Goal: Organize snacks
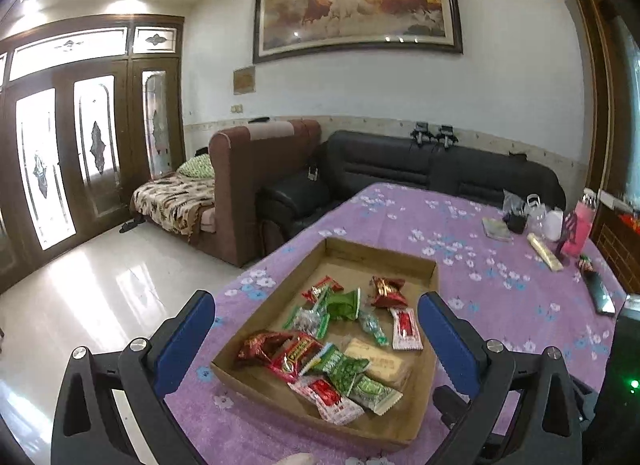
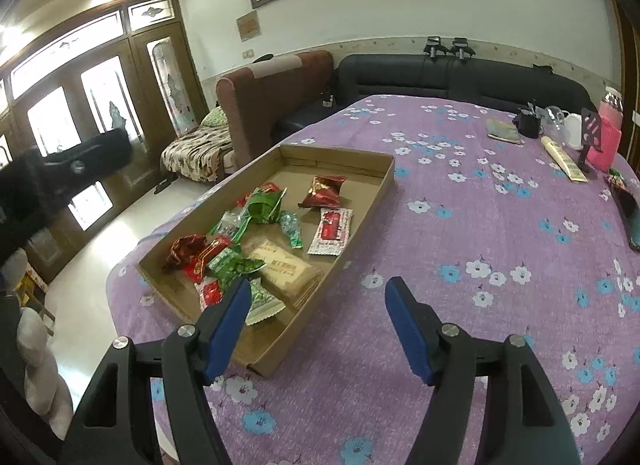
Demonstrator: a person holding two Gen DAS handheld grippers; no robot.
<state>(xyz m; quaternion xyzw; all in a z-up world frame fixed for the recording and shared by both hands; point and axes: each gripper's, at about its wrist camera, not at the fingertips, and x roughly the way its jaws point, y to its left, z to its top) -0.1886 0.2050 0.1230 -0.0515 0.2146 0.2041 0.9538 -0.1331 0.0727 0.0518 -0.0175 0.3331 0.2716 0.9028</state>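
Your left gripper (image 1: pixel 316 339) hangs over the cardboard tray (image 1: pixel 384 255) with its jaws spread wide and nothing between the pads; the snacks (image 1: pixel 320 361) show through the gap. Your right gripper (image 2: pixel 318 319) also stands apart and empty, over the purple flowered cloth of the table (image 2: pixel 460 233) just beside the tray's near corner.

All the snack packets you can see lie inside the tray: red, green and clear wrappers in a loose heap, with a tan flat packet (image 2: pixel 286 269) partly buried under them. In the right wrist view your left blue finger (image 2: pixel 228 325) covers part of the green packet (image 2: pixel 260 303) at the tray's near end, so its full shape is hidden.

At the table's far right edge sits a clutter of things: a pink bottle (image 2: pixel 610 137), a white jug (image 2: pixel 574 133), a dark cup (image 2: pixel 528 125). A small red-and-green item (image 1: pixel 585 263) there is too small to identify. The print on the wrappers is unreadable.
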